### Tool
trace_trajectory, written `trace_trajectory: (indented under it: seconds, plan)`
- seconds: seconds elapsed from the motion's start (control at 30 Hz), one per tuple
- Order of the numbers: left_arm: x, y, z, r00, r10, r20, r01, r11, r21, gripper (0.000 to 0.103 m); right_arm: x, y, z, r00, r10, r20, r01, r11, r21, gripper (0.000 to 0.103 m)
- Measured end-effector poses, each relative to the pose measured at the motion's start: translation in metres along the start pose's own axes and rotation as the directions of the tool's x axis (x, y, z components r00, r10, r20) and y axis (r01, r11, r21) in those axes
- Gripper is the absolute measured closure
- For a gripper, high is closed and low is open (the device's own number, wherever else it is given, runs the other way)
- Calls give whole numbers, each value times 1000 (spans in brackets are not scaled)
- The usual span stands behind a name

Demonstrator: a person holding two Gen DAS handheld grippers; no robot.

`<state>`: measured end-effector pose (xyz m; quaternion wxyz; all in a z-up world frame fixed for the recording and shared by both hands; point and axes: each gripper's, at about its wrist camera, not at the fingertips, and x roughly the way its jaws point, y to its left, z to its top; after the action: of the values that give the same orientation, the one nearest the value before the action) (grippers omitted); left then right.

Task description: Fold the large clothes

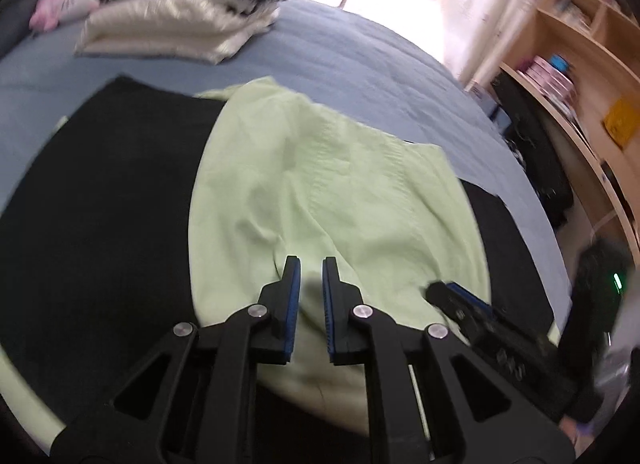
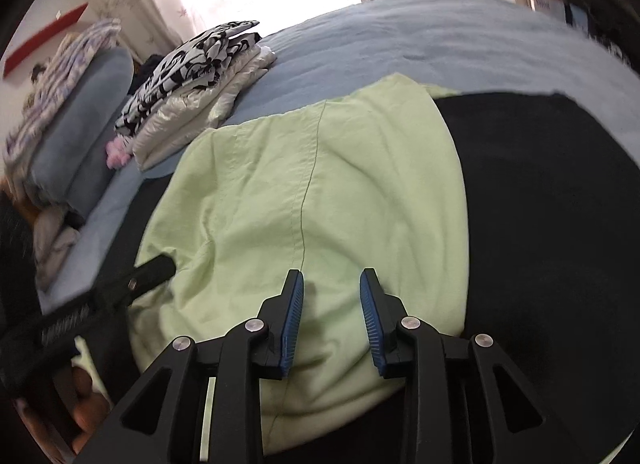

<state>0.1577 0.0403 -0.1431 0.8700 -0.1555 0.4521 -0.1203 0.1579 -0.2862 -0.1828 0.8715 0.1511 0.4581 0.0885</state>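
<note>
A pale green garment (image 1: 320, 191) lies spread on a black cloth (image 1: 104, 199) that covers the near part of a bed with a blue cover (image 1: 360, 63). The black layer seems there to give a flat, plain surface for folding. The garment runs from the near edge toward the far side, with a seam down its middle and soft wrinkles across it, so it looks partly folded and not yet smoothed.

Both claws point down at the near end of the garment. The left claw (image 1: 311, 276) has its blue pads nearly together, with a narrow gap between them and no cloth caught in it. The right claw (image 2: 331, 288) stands apart, pads clear of the fabric, which lies flat beneath. In my judgement they are poised to take the near hem for the next fold.

Far to the left, a stack of folded clothes (image 1: 180, 11) sits out of the way, patterned piece on top, likely the finished pile
</note>
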Motion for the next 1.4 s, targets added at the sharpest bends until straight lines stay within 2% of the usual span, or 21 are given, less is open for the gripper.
trace_trajectory:
  seconds: [0.17, 0.3, 0.37, 0.5, 0.63, 0.7, 0.73, 0.8, 0.9, 0.97, 1.07, 1.17, 1.3, 1.4]
  plan:
    - [-54, -12, -18, 999, 33, 38, -36, 997, 73, 96, -37, 12, -20, 999, -33, 7, 33, 999, 9, 71]
    - [-100, -5, -27, 996, 60, 70, -63, 997, 44, 95, -78, 35, -45, 1000, -12, 25, 13, 998, -59, 71]
    - [-127, 1, -34, 993, 65, 100, -67, 997, 22, 86, -103, 49, -58, 998, -23, 64, 29, 994, -102, 71]
    - [-181, 15, -47, 972, 128, 197, -126, 992, -22, 57, -150, 73, -77, 989, -12, 150, 35, 988, -152, 67]
    - [-224, 32, -63, 951, 145, 272, -130, 989, -72, 49, -186, 91, -88, 976, -15, 219, 55, 983, -174, 51]
    - [-237, 42, -72, 945, 147, 292, -124, 988, -95, 44, -196, 99, -92, 970, -15, 242, 61, 981, -184, 49]
    - [-241, 47, -75, 943, 154, 295, -127, 986, -110, 40, -201, 104, -95, 968, -17, 249, 67, 979, -193, 49]
    - [-243, 61, -81, 942, 173, 288, -131, 978, -162, 37, -203, 113, -99, 971, -16, 239, 67, 976, -206, 49]
    - [-235, 82, -85, 959, 150, 242, -87, 963, -256, 37, -203, 120, -101, 974, -12, 225, 63, 973, -222, 49]
    - [-227, 95, -91, 964, 150, 221, -75, 946, -316, 37, -201, 122, -104, 974, -11, 227, 66, 969, -237, 49]
    - [-204, 117, -106, 978, 144, 154, -72, 914, -400, 37, -195, 120, -105, 977, -16, 214, 69, 967, -244, 49]
    - [-183, 130, -116, 985, 134, 107, -73, 893, -445, 37, -183, 115, -106, 983, -18, 184, 63, 969, -240, 49]
    - [-168, 144, -122, 988, 105, 112, -34, 861, -507, 37, -166, 109, -104, 987, -25, 156, 63, 968, -241, 49]
    - [-159, 148, -120, 985, 107, 136, -22, 856, -516, 37, -152, 103, -100, 990, -30, 139, 62, 971, -232, 49]
